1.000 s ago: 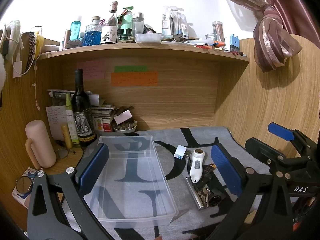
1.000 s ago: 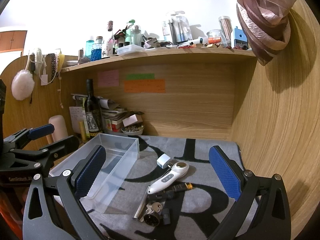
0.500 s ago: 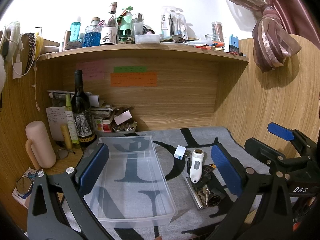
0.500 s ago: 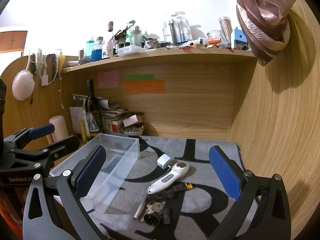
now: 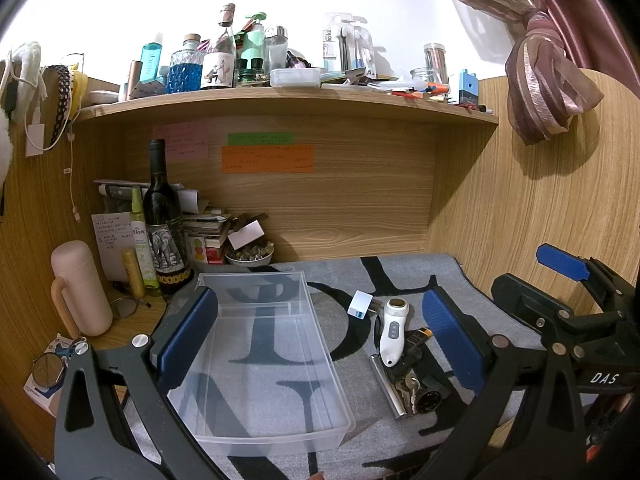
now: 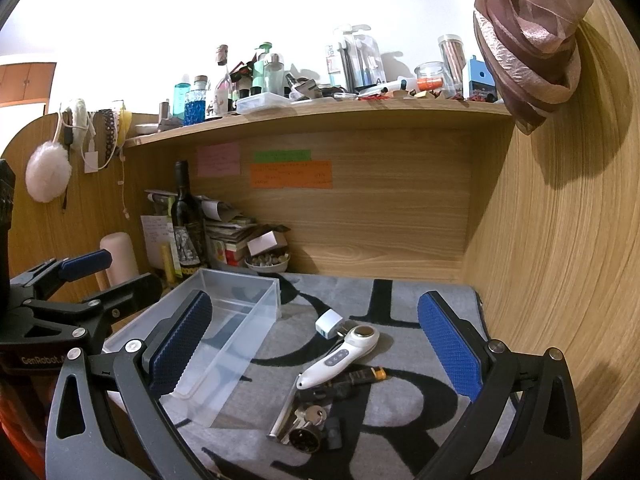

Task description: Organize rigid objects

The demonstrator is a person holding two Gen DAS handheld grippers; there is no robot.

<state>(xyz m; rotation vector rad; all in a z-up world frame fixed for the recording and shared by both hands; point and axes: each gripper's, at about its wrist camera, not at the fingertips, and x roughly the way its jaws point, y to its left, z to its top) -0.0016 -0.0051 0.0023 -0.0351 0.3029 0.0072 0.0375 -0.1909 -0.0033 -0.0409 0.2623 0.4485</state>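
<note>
A small heap of hard things lies on the grey mat (image 6: 400, 300) with black letters: a white handheld device (image 6: 340, 354), a white plug (image 6: 328, 323) touching its round head at about 11 o'clock, and, at the device's 6 o'clock, a metal bar (image 6: 285, 408), keys (image 6: 310, 416) and a dark round piece (image 6: 304, 436), all bunched together. A black-and-orange tool (image 6: 360, 376) lies under the device's handle, pointing to 3 o'clock. At 9 o'clock from the heap sits a clear plastic bin (image 5: 264, 364) with nothing in it — near the heap but apart from it.

The left gripper (image 5: 320, 340) hangs over the bin, jaws spread wide, pinching nothing. The right gripper (image 6: 316, 352) hangs above the heap, jaws likewise spread and bare.

Farther out, at the bin's 11 o'clock, a wine bottle (image 5: 164, 220) stands upright against the wooden back wall — a pink flask (image 5: 80, 288) to its 9 o'clock. A shelf (image 5: 280, 98) above holds crowded bottles.
</note>
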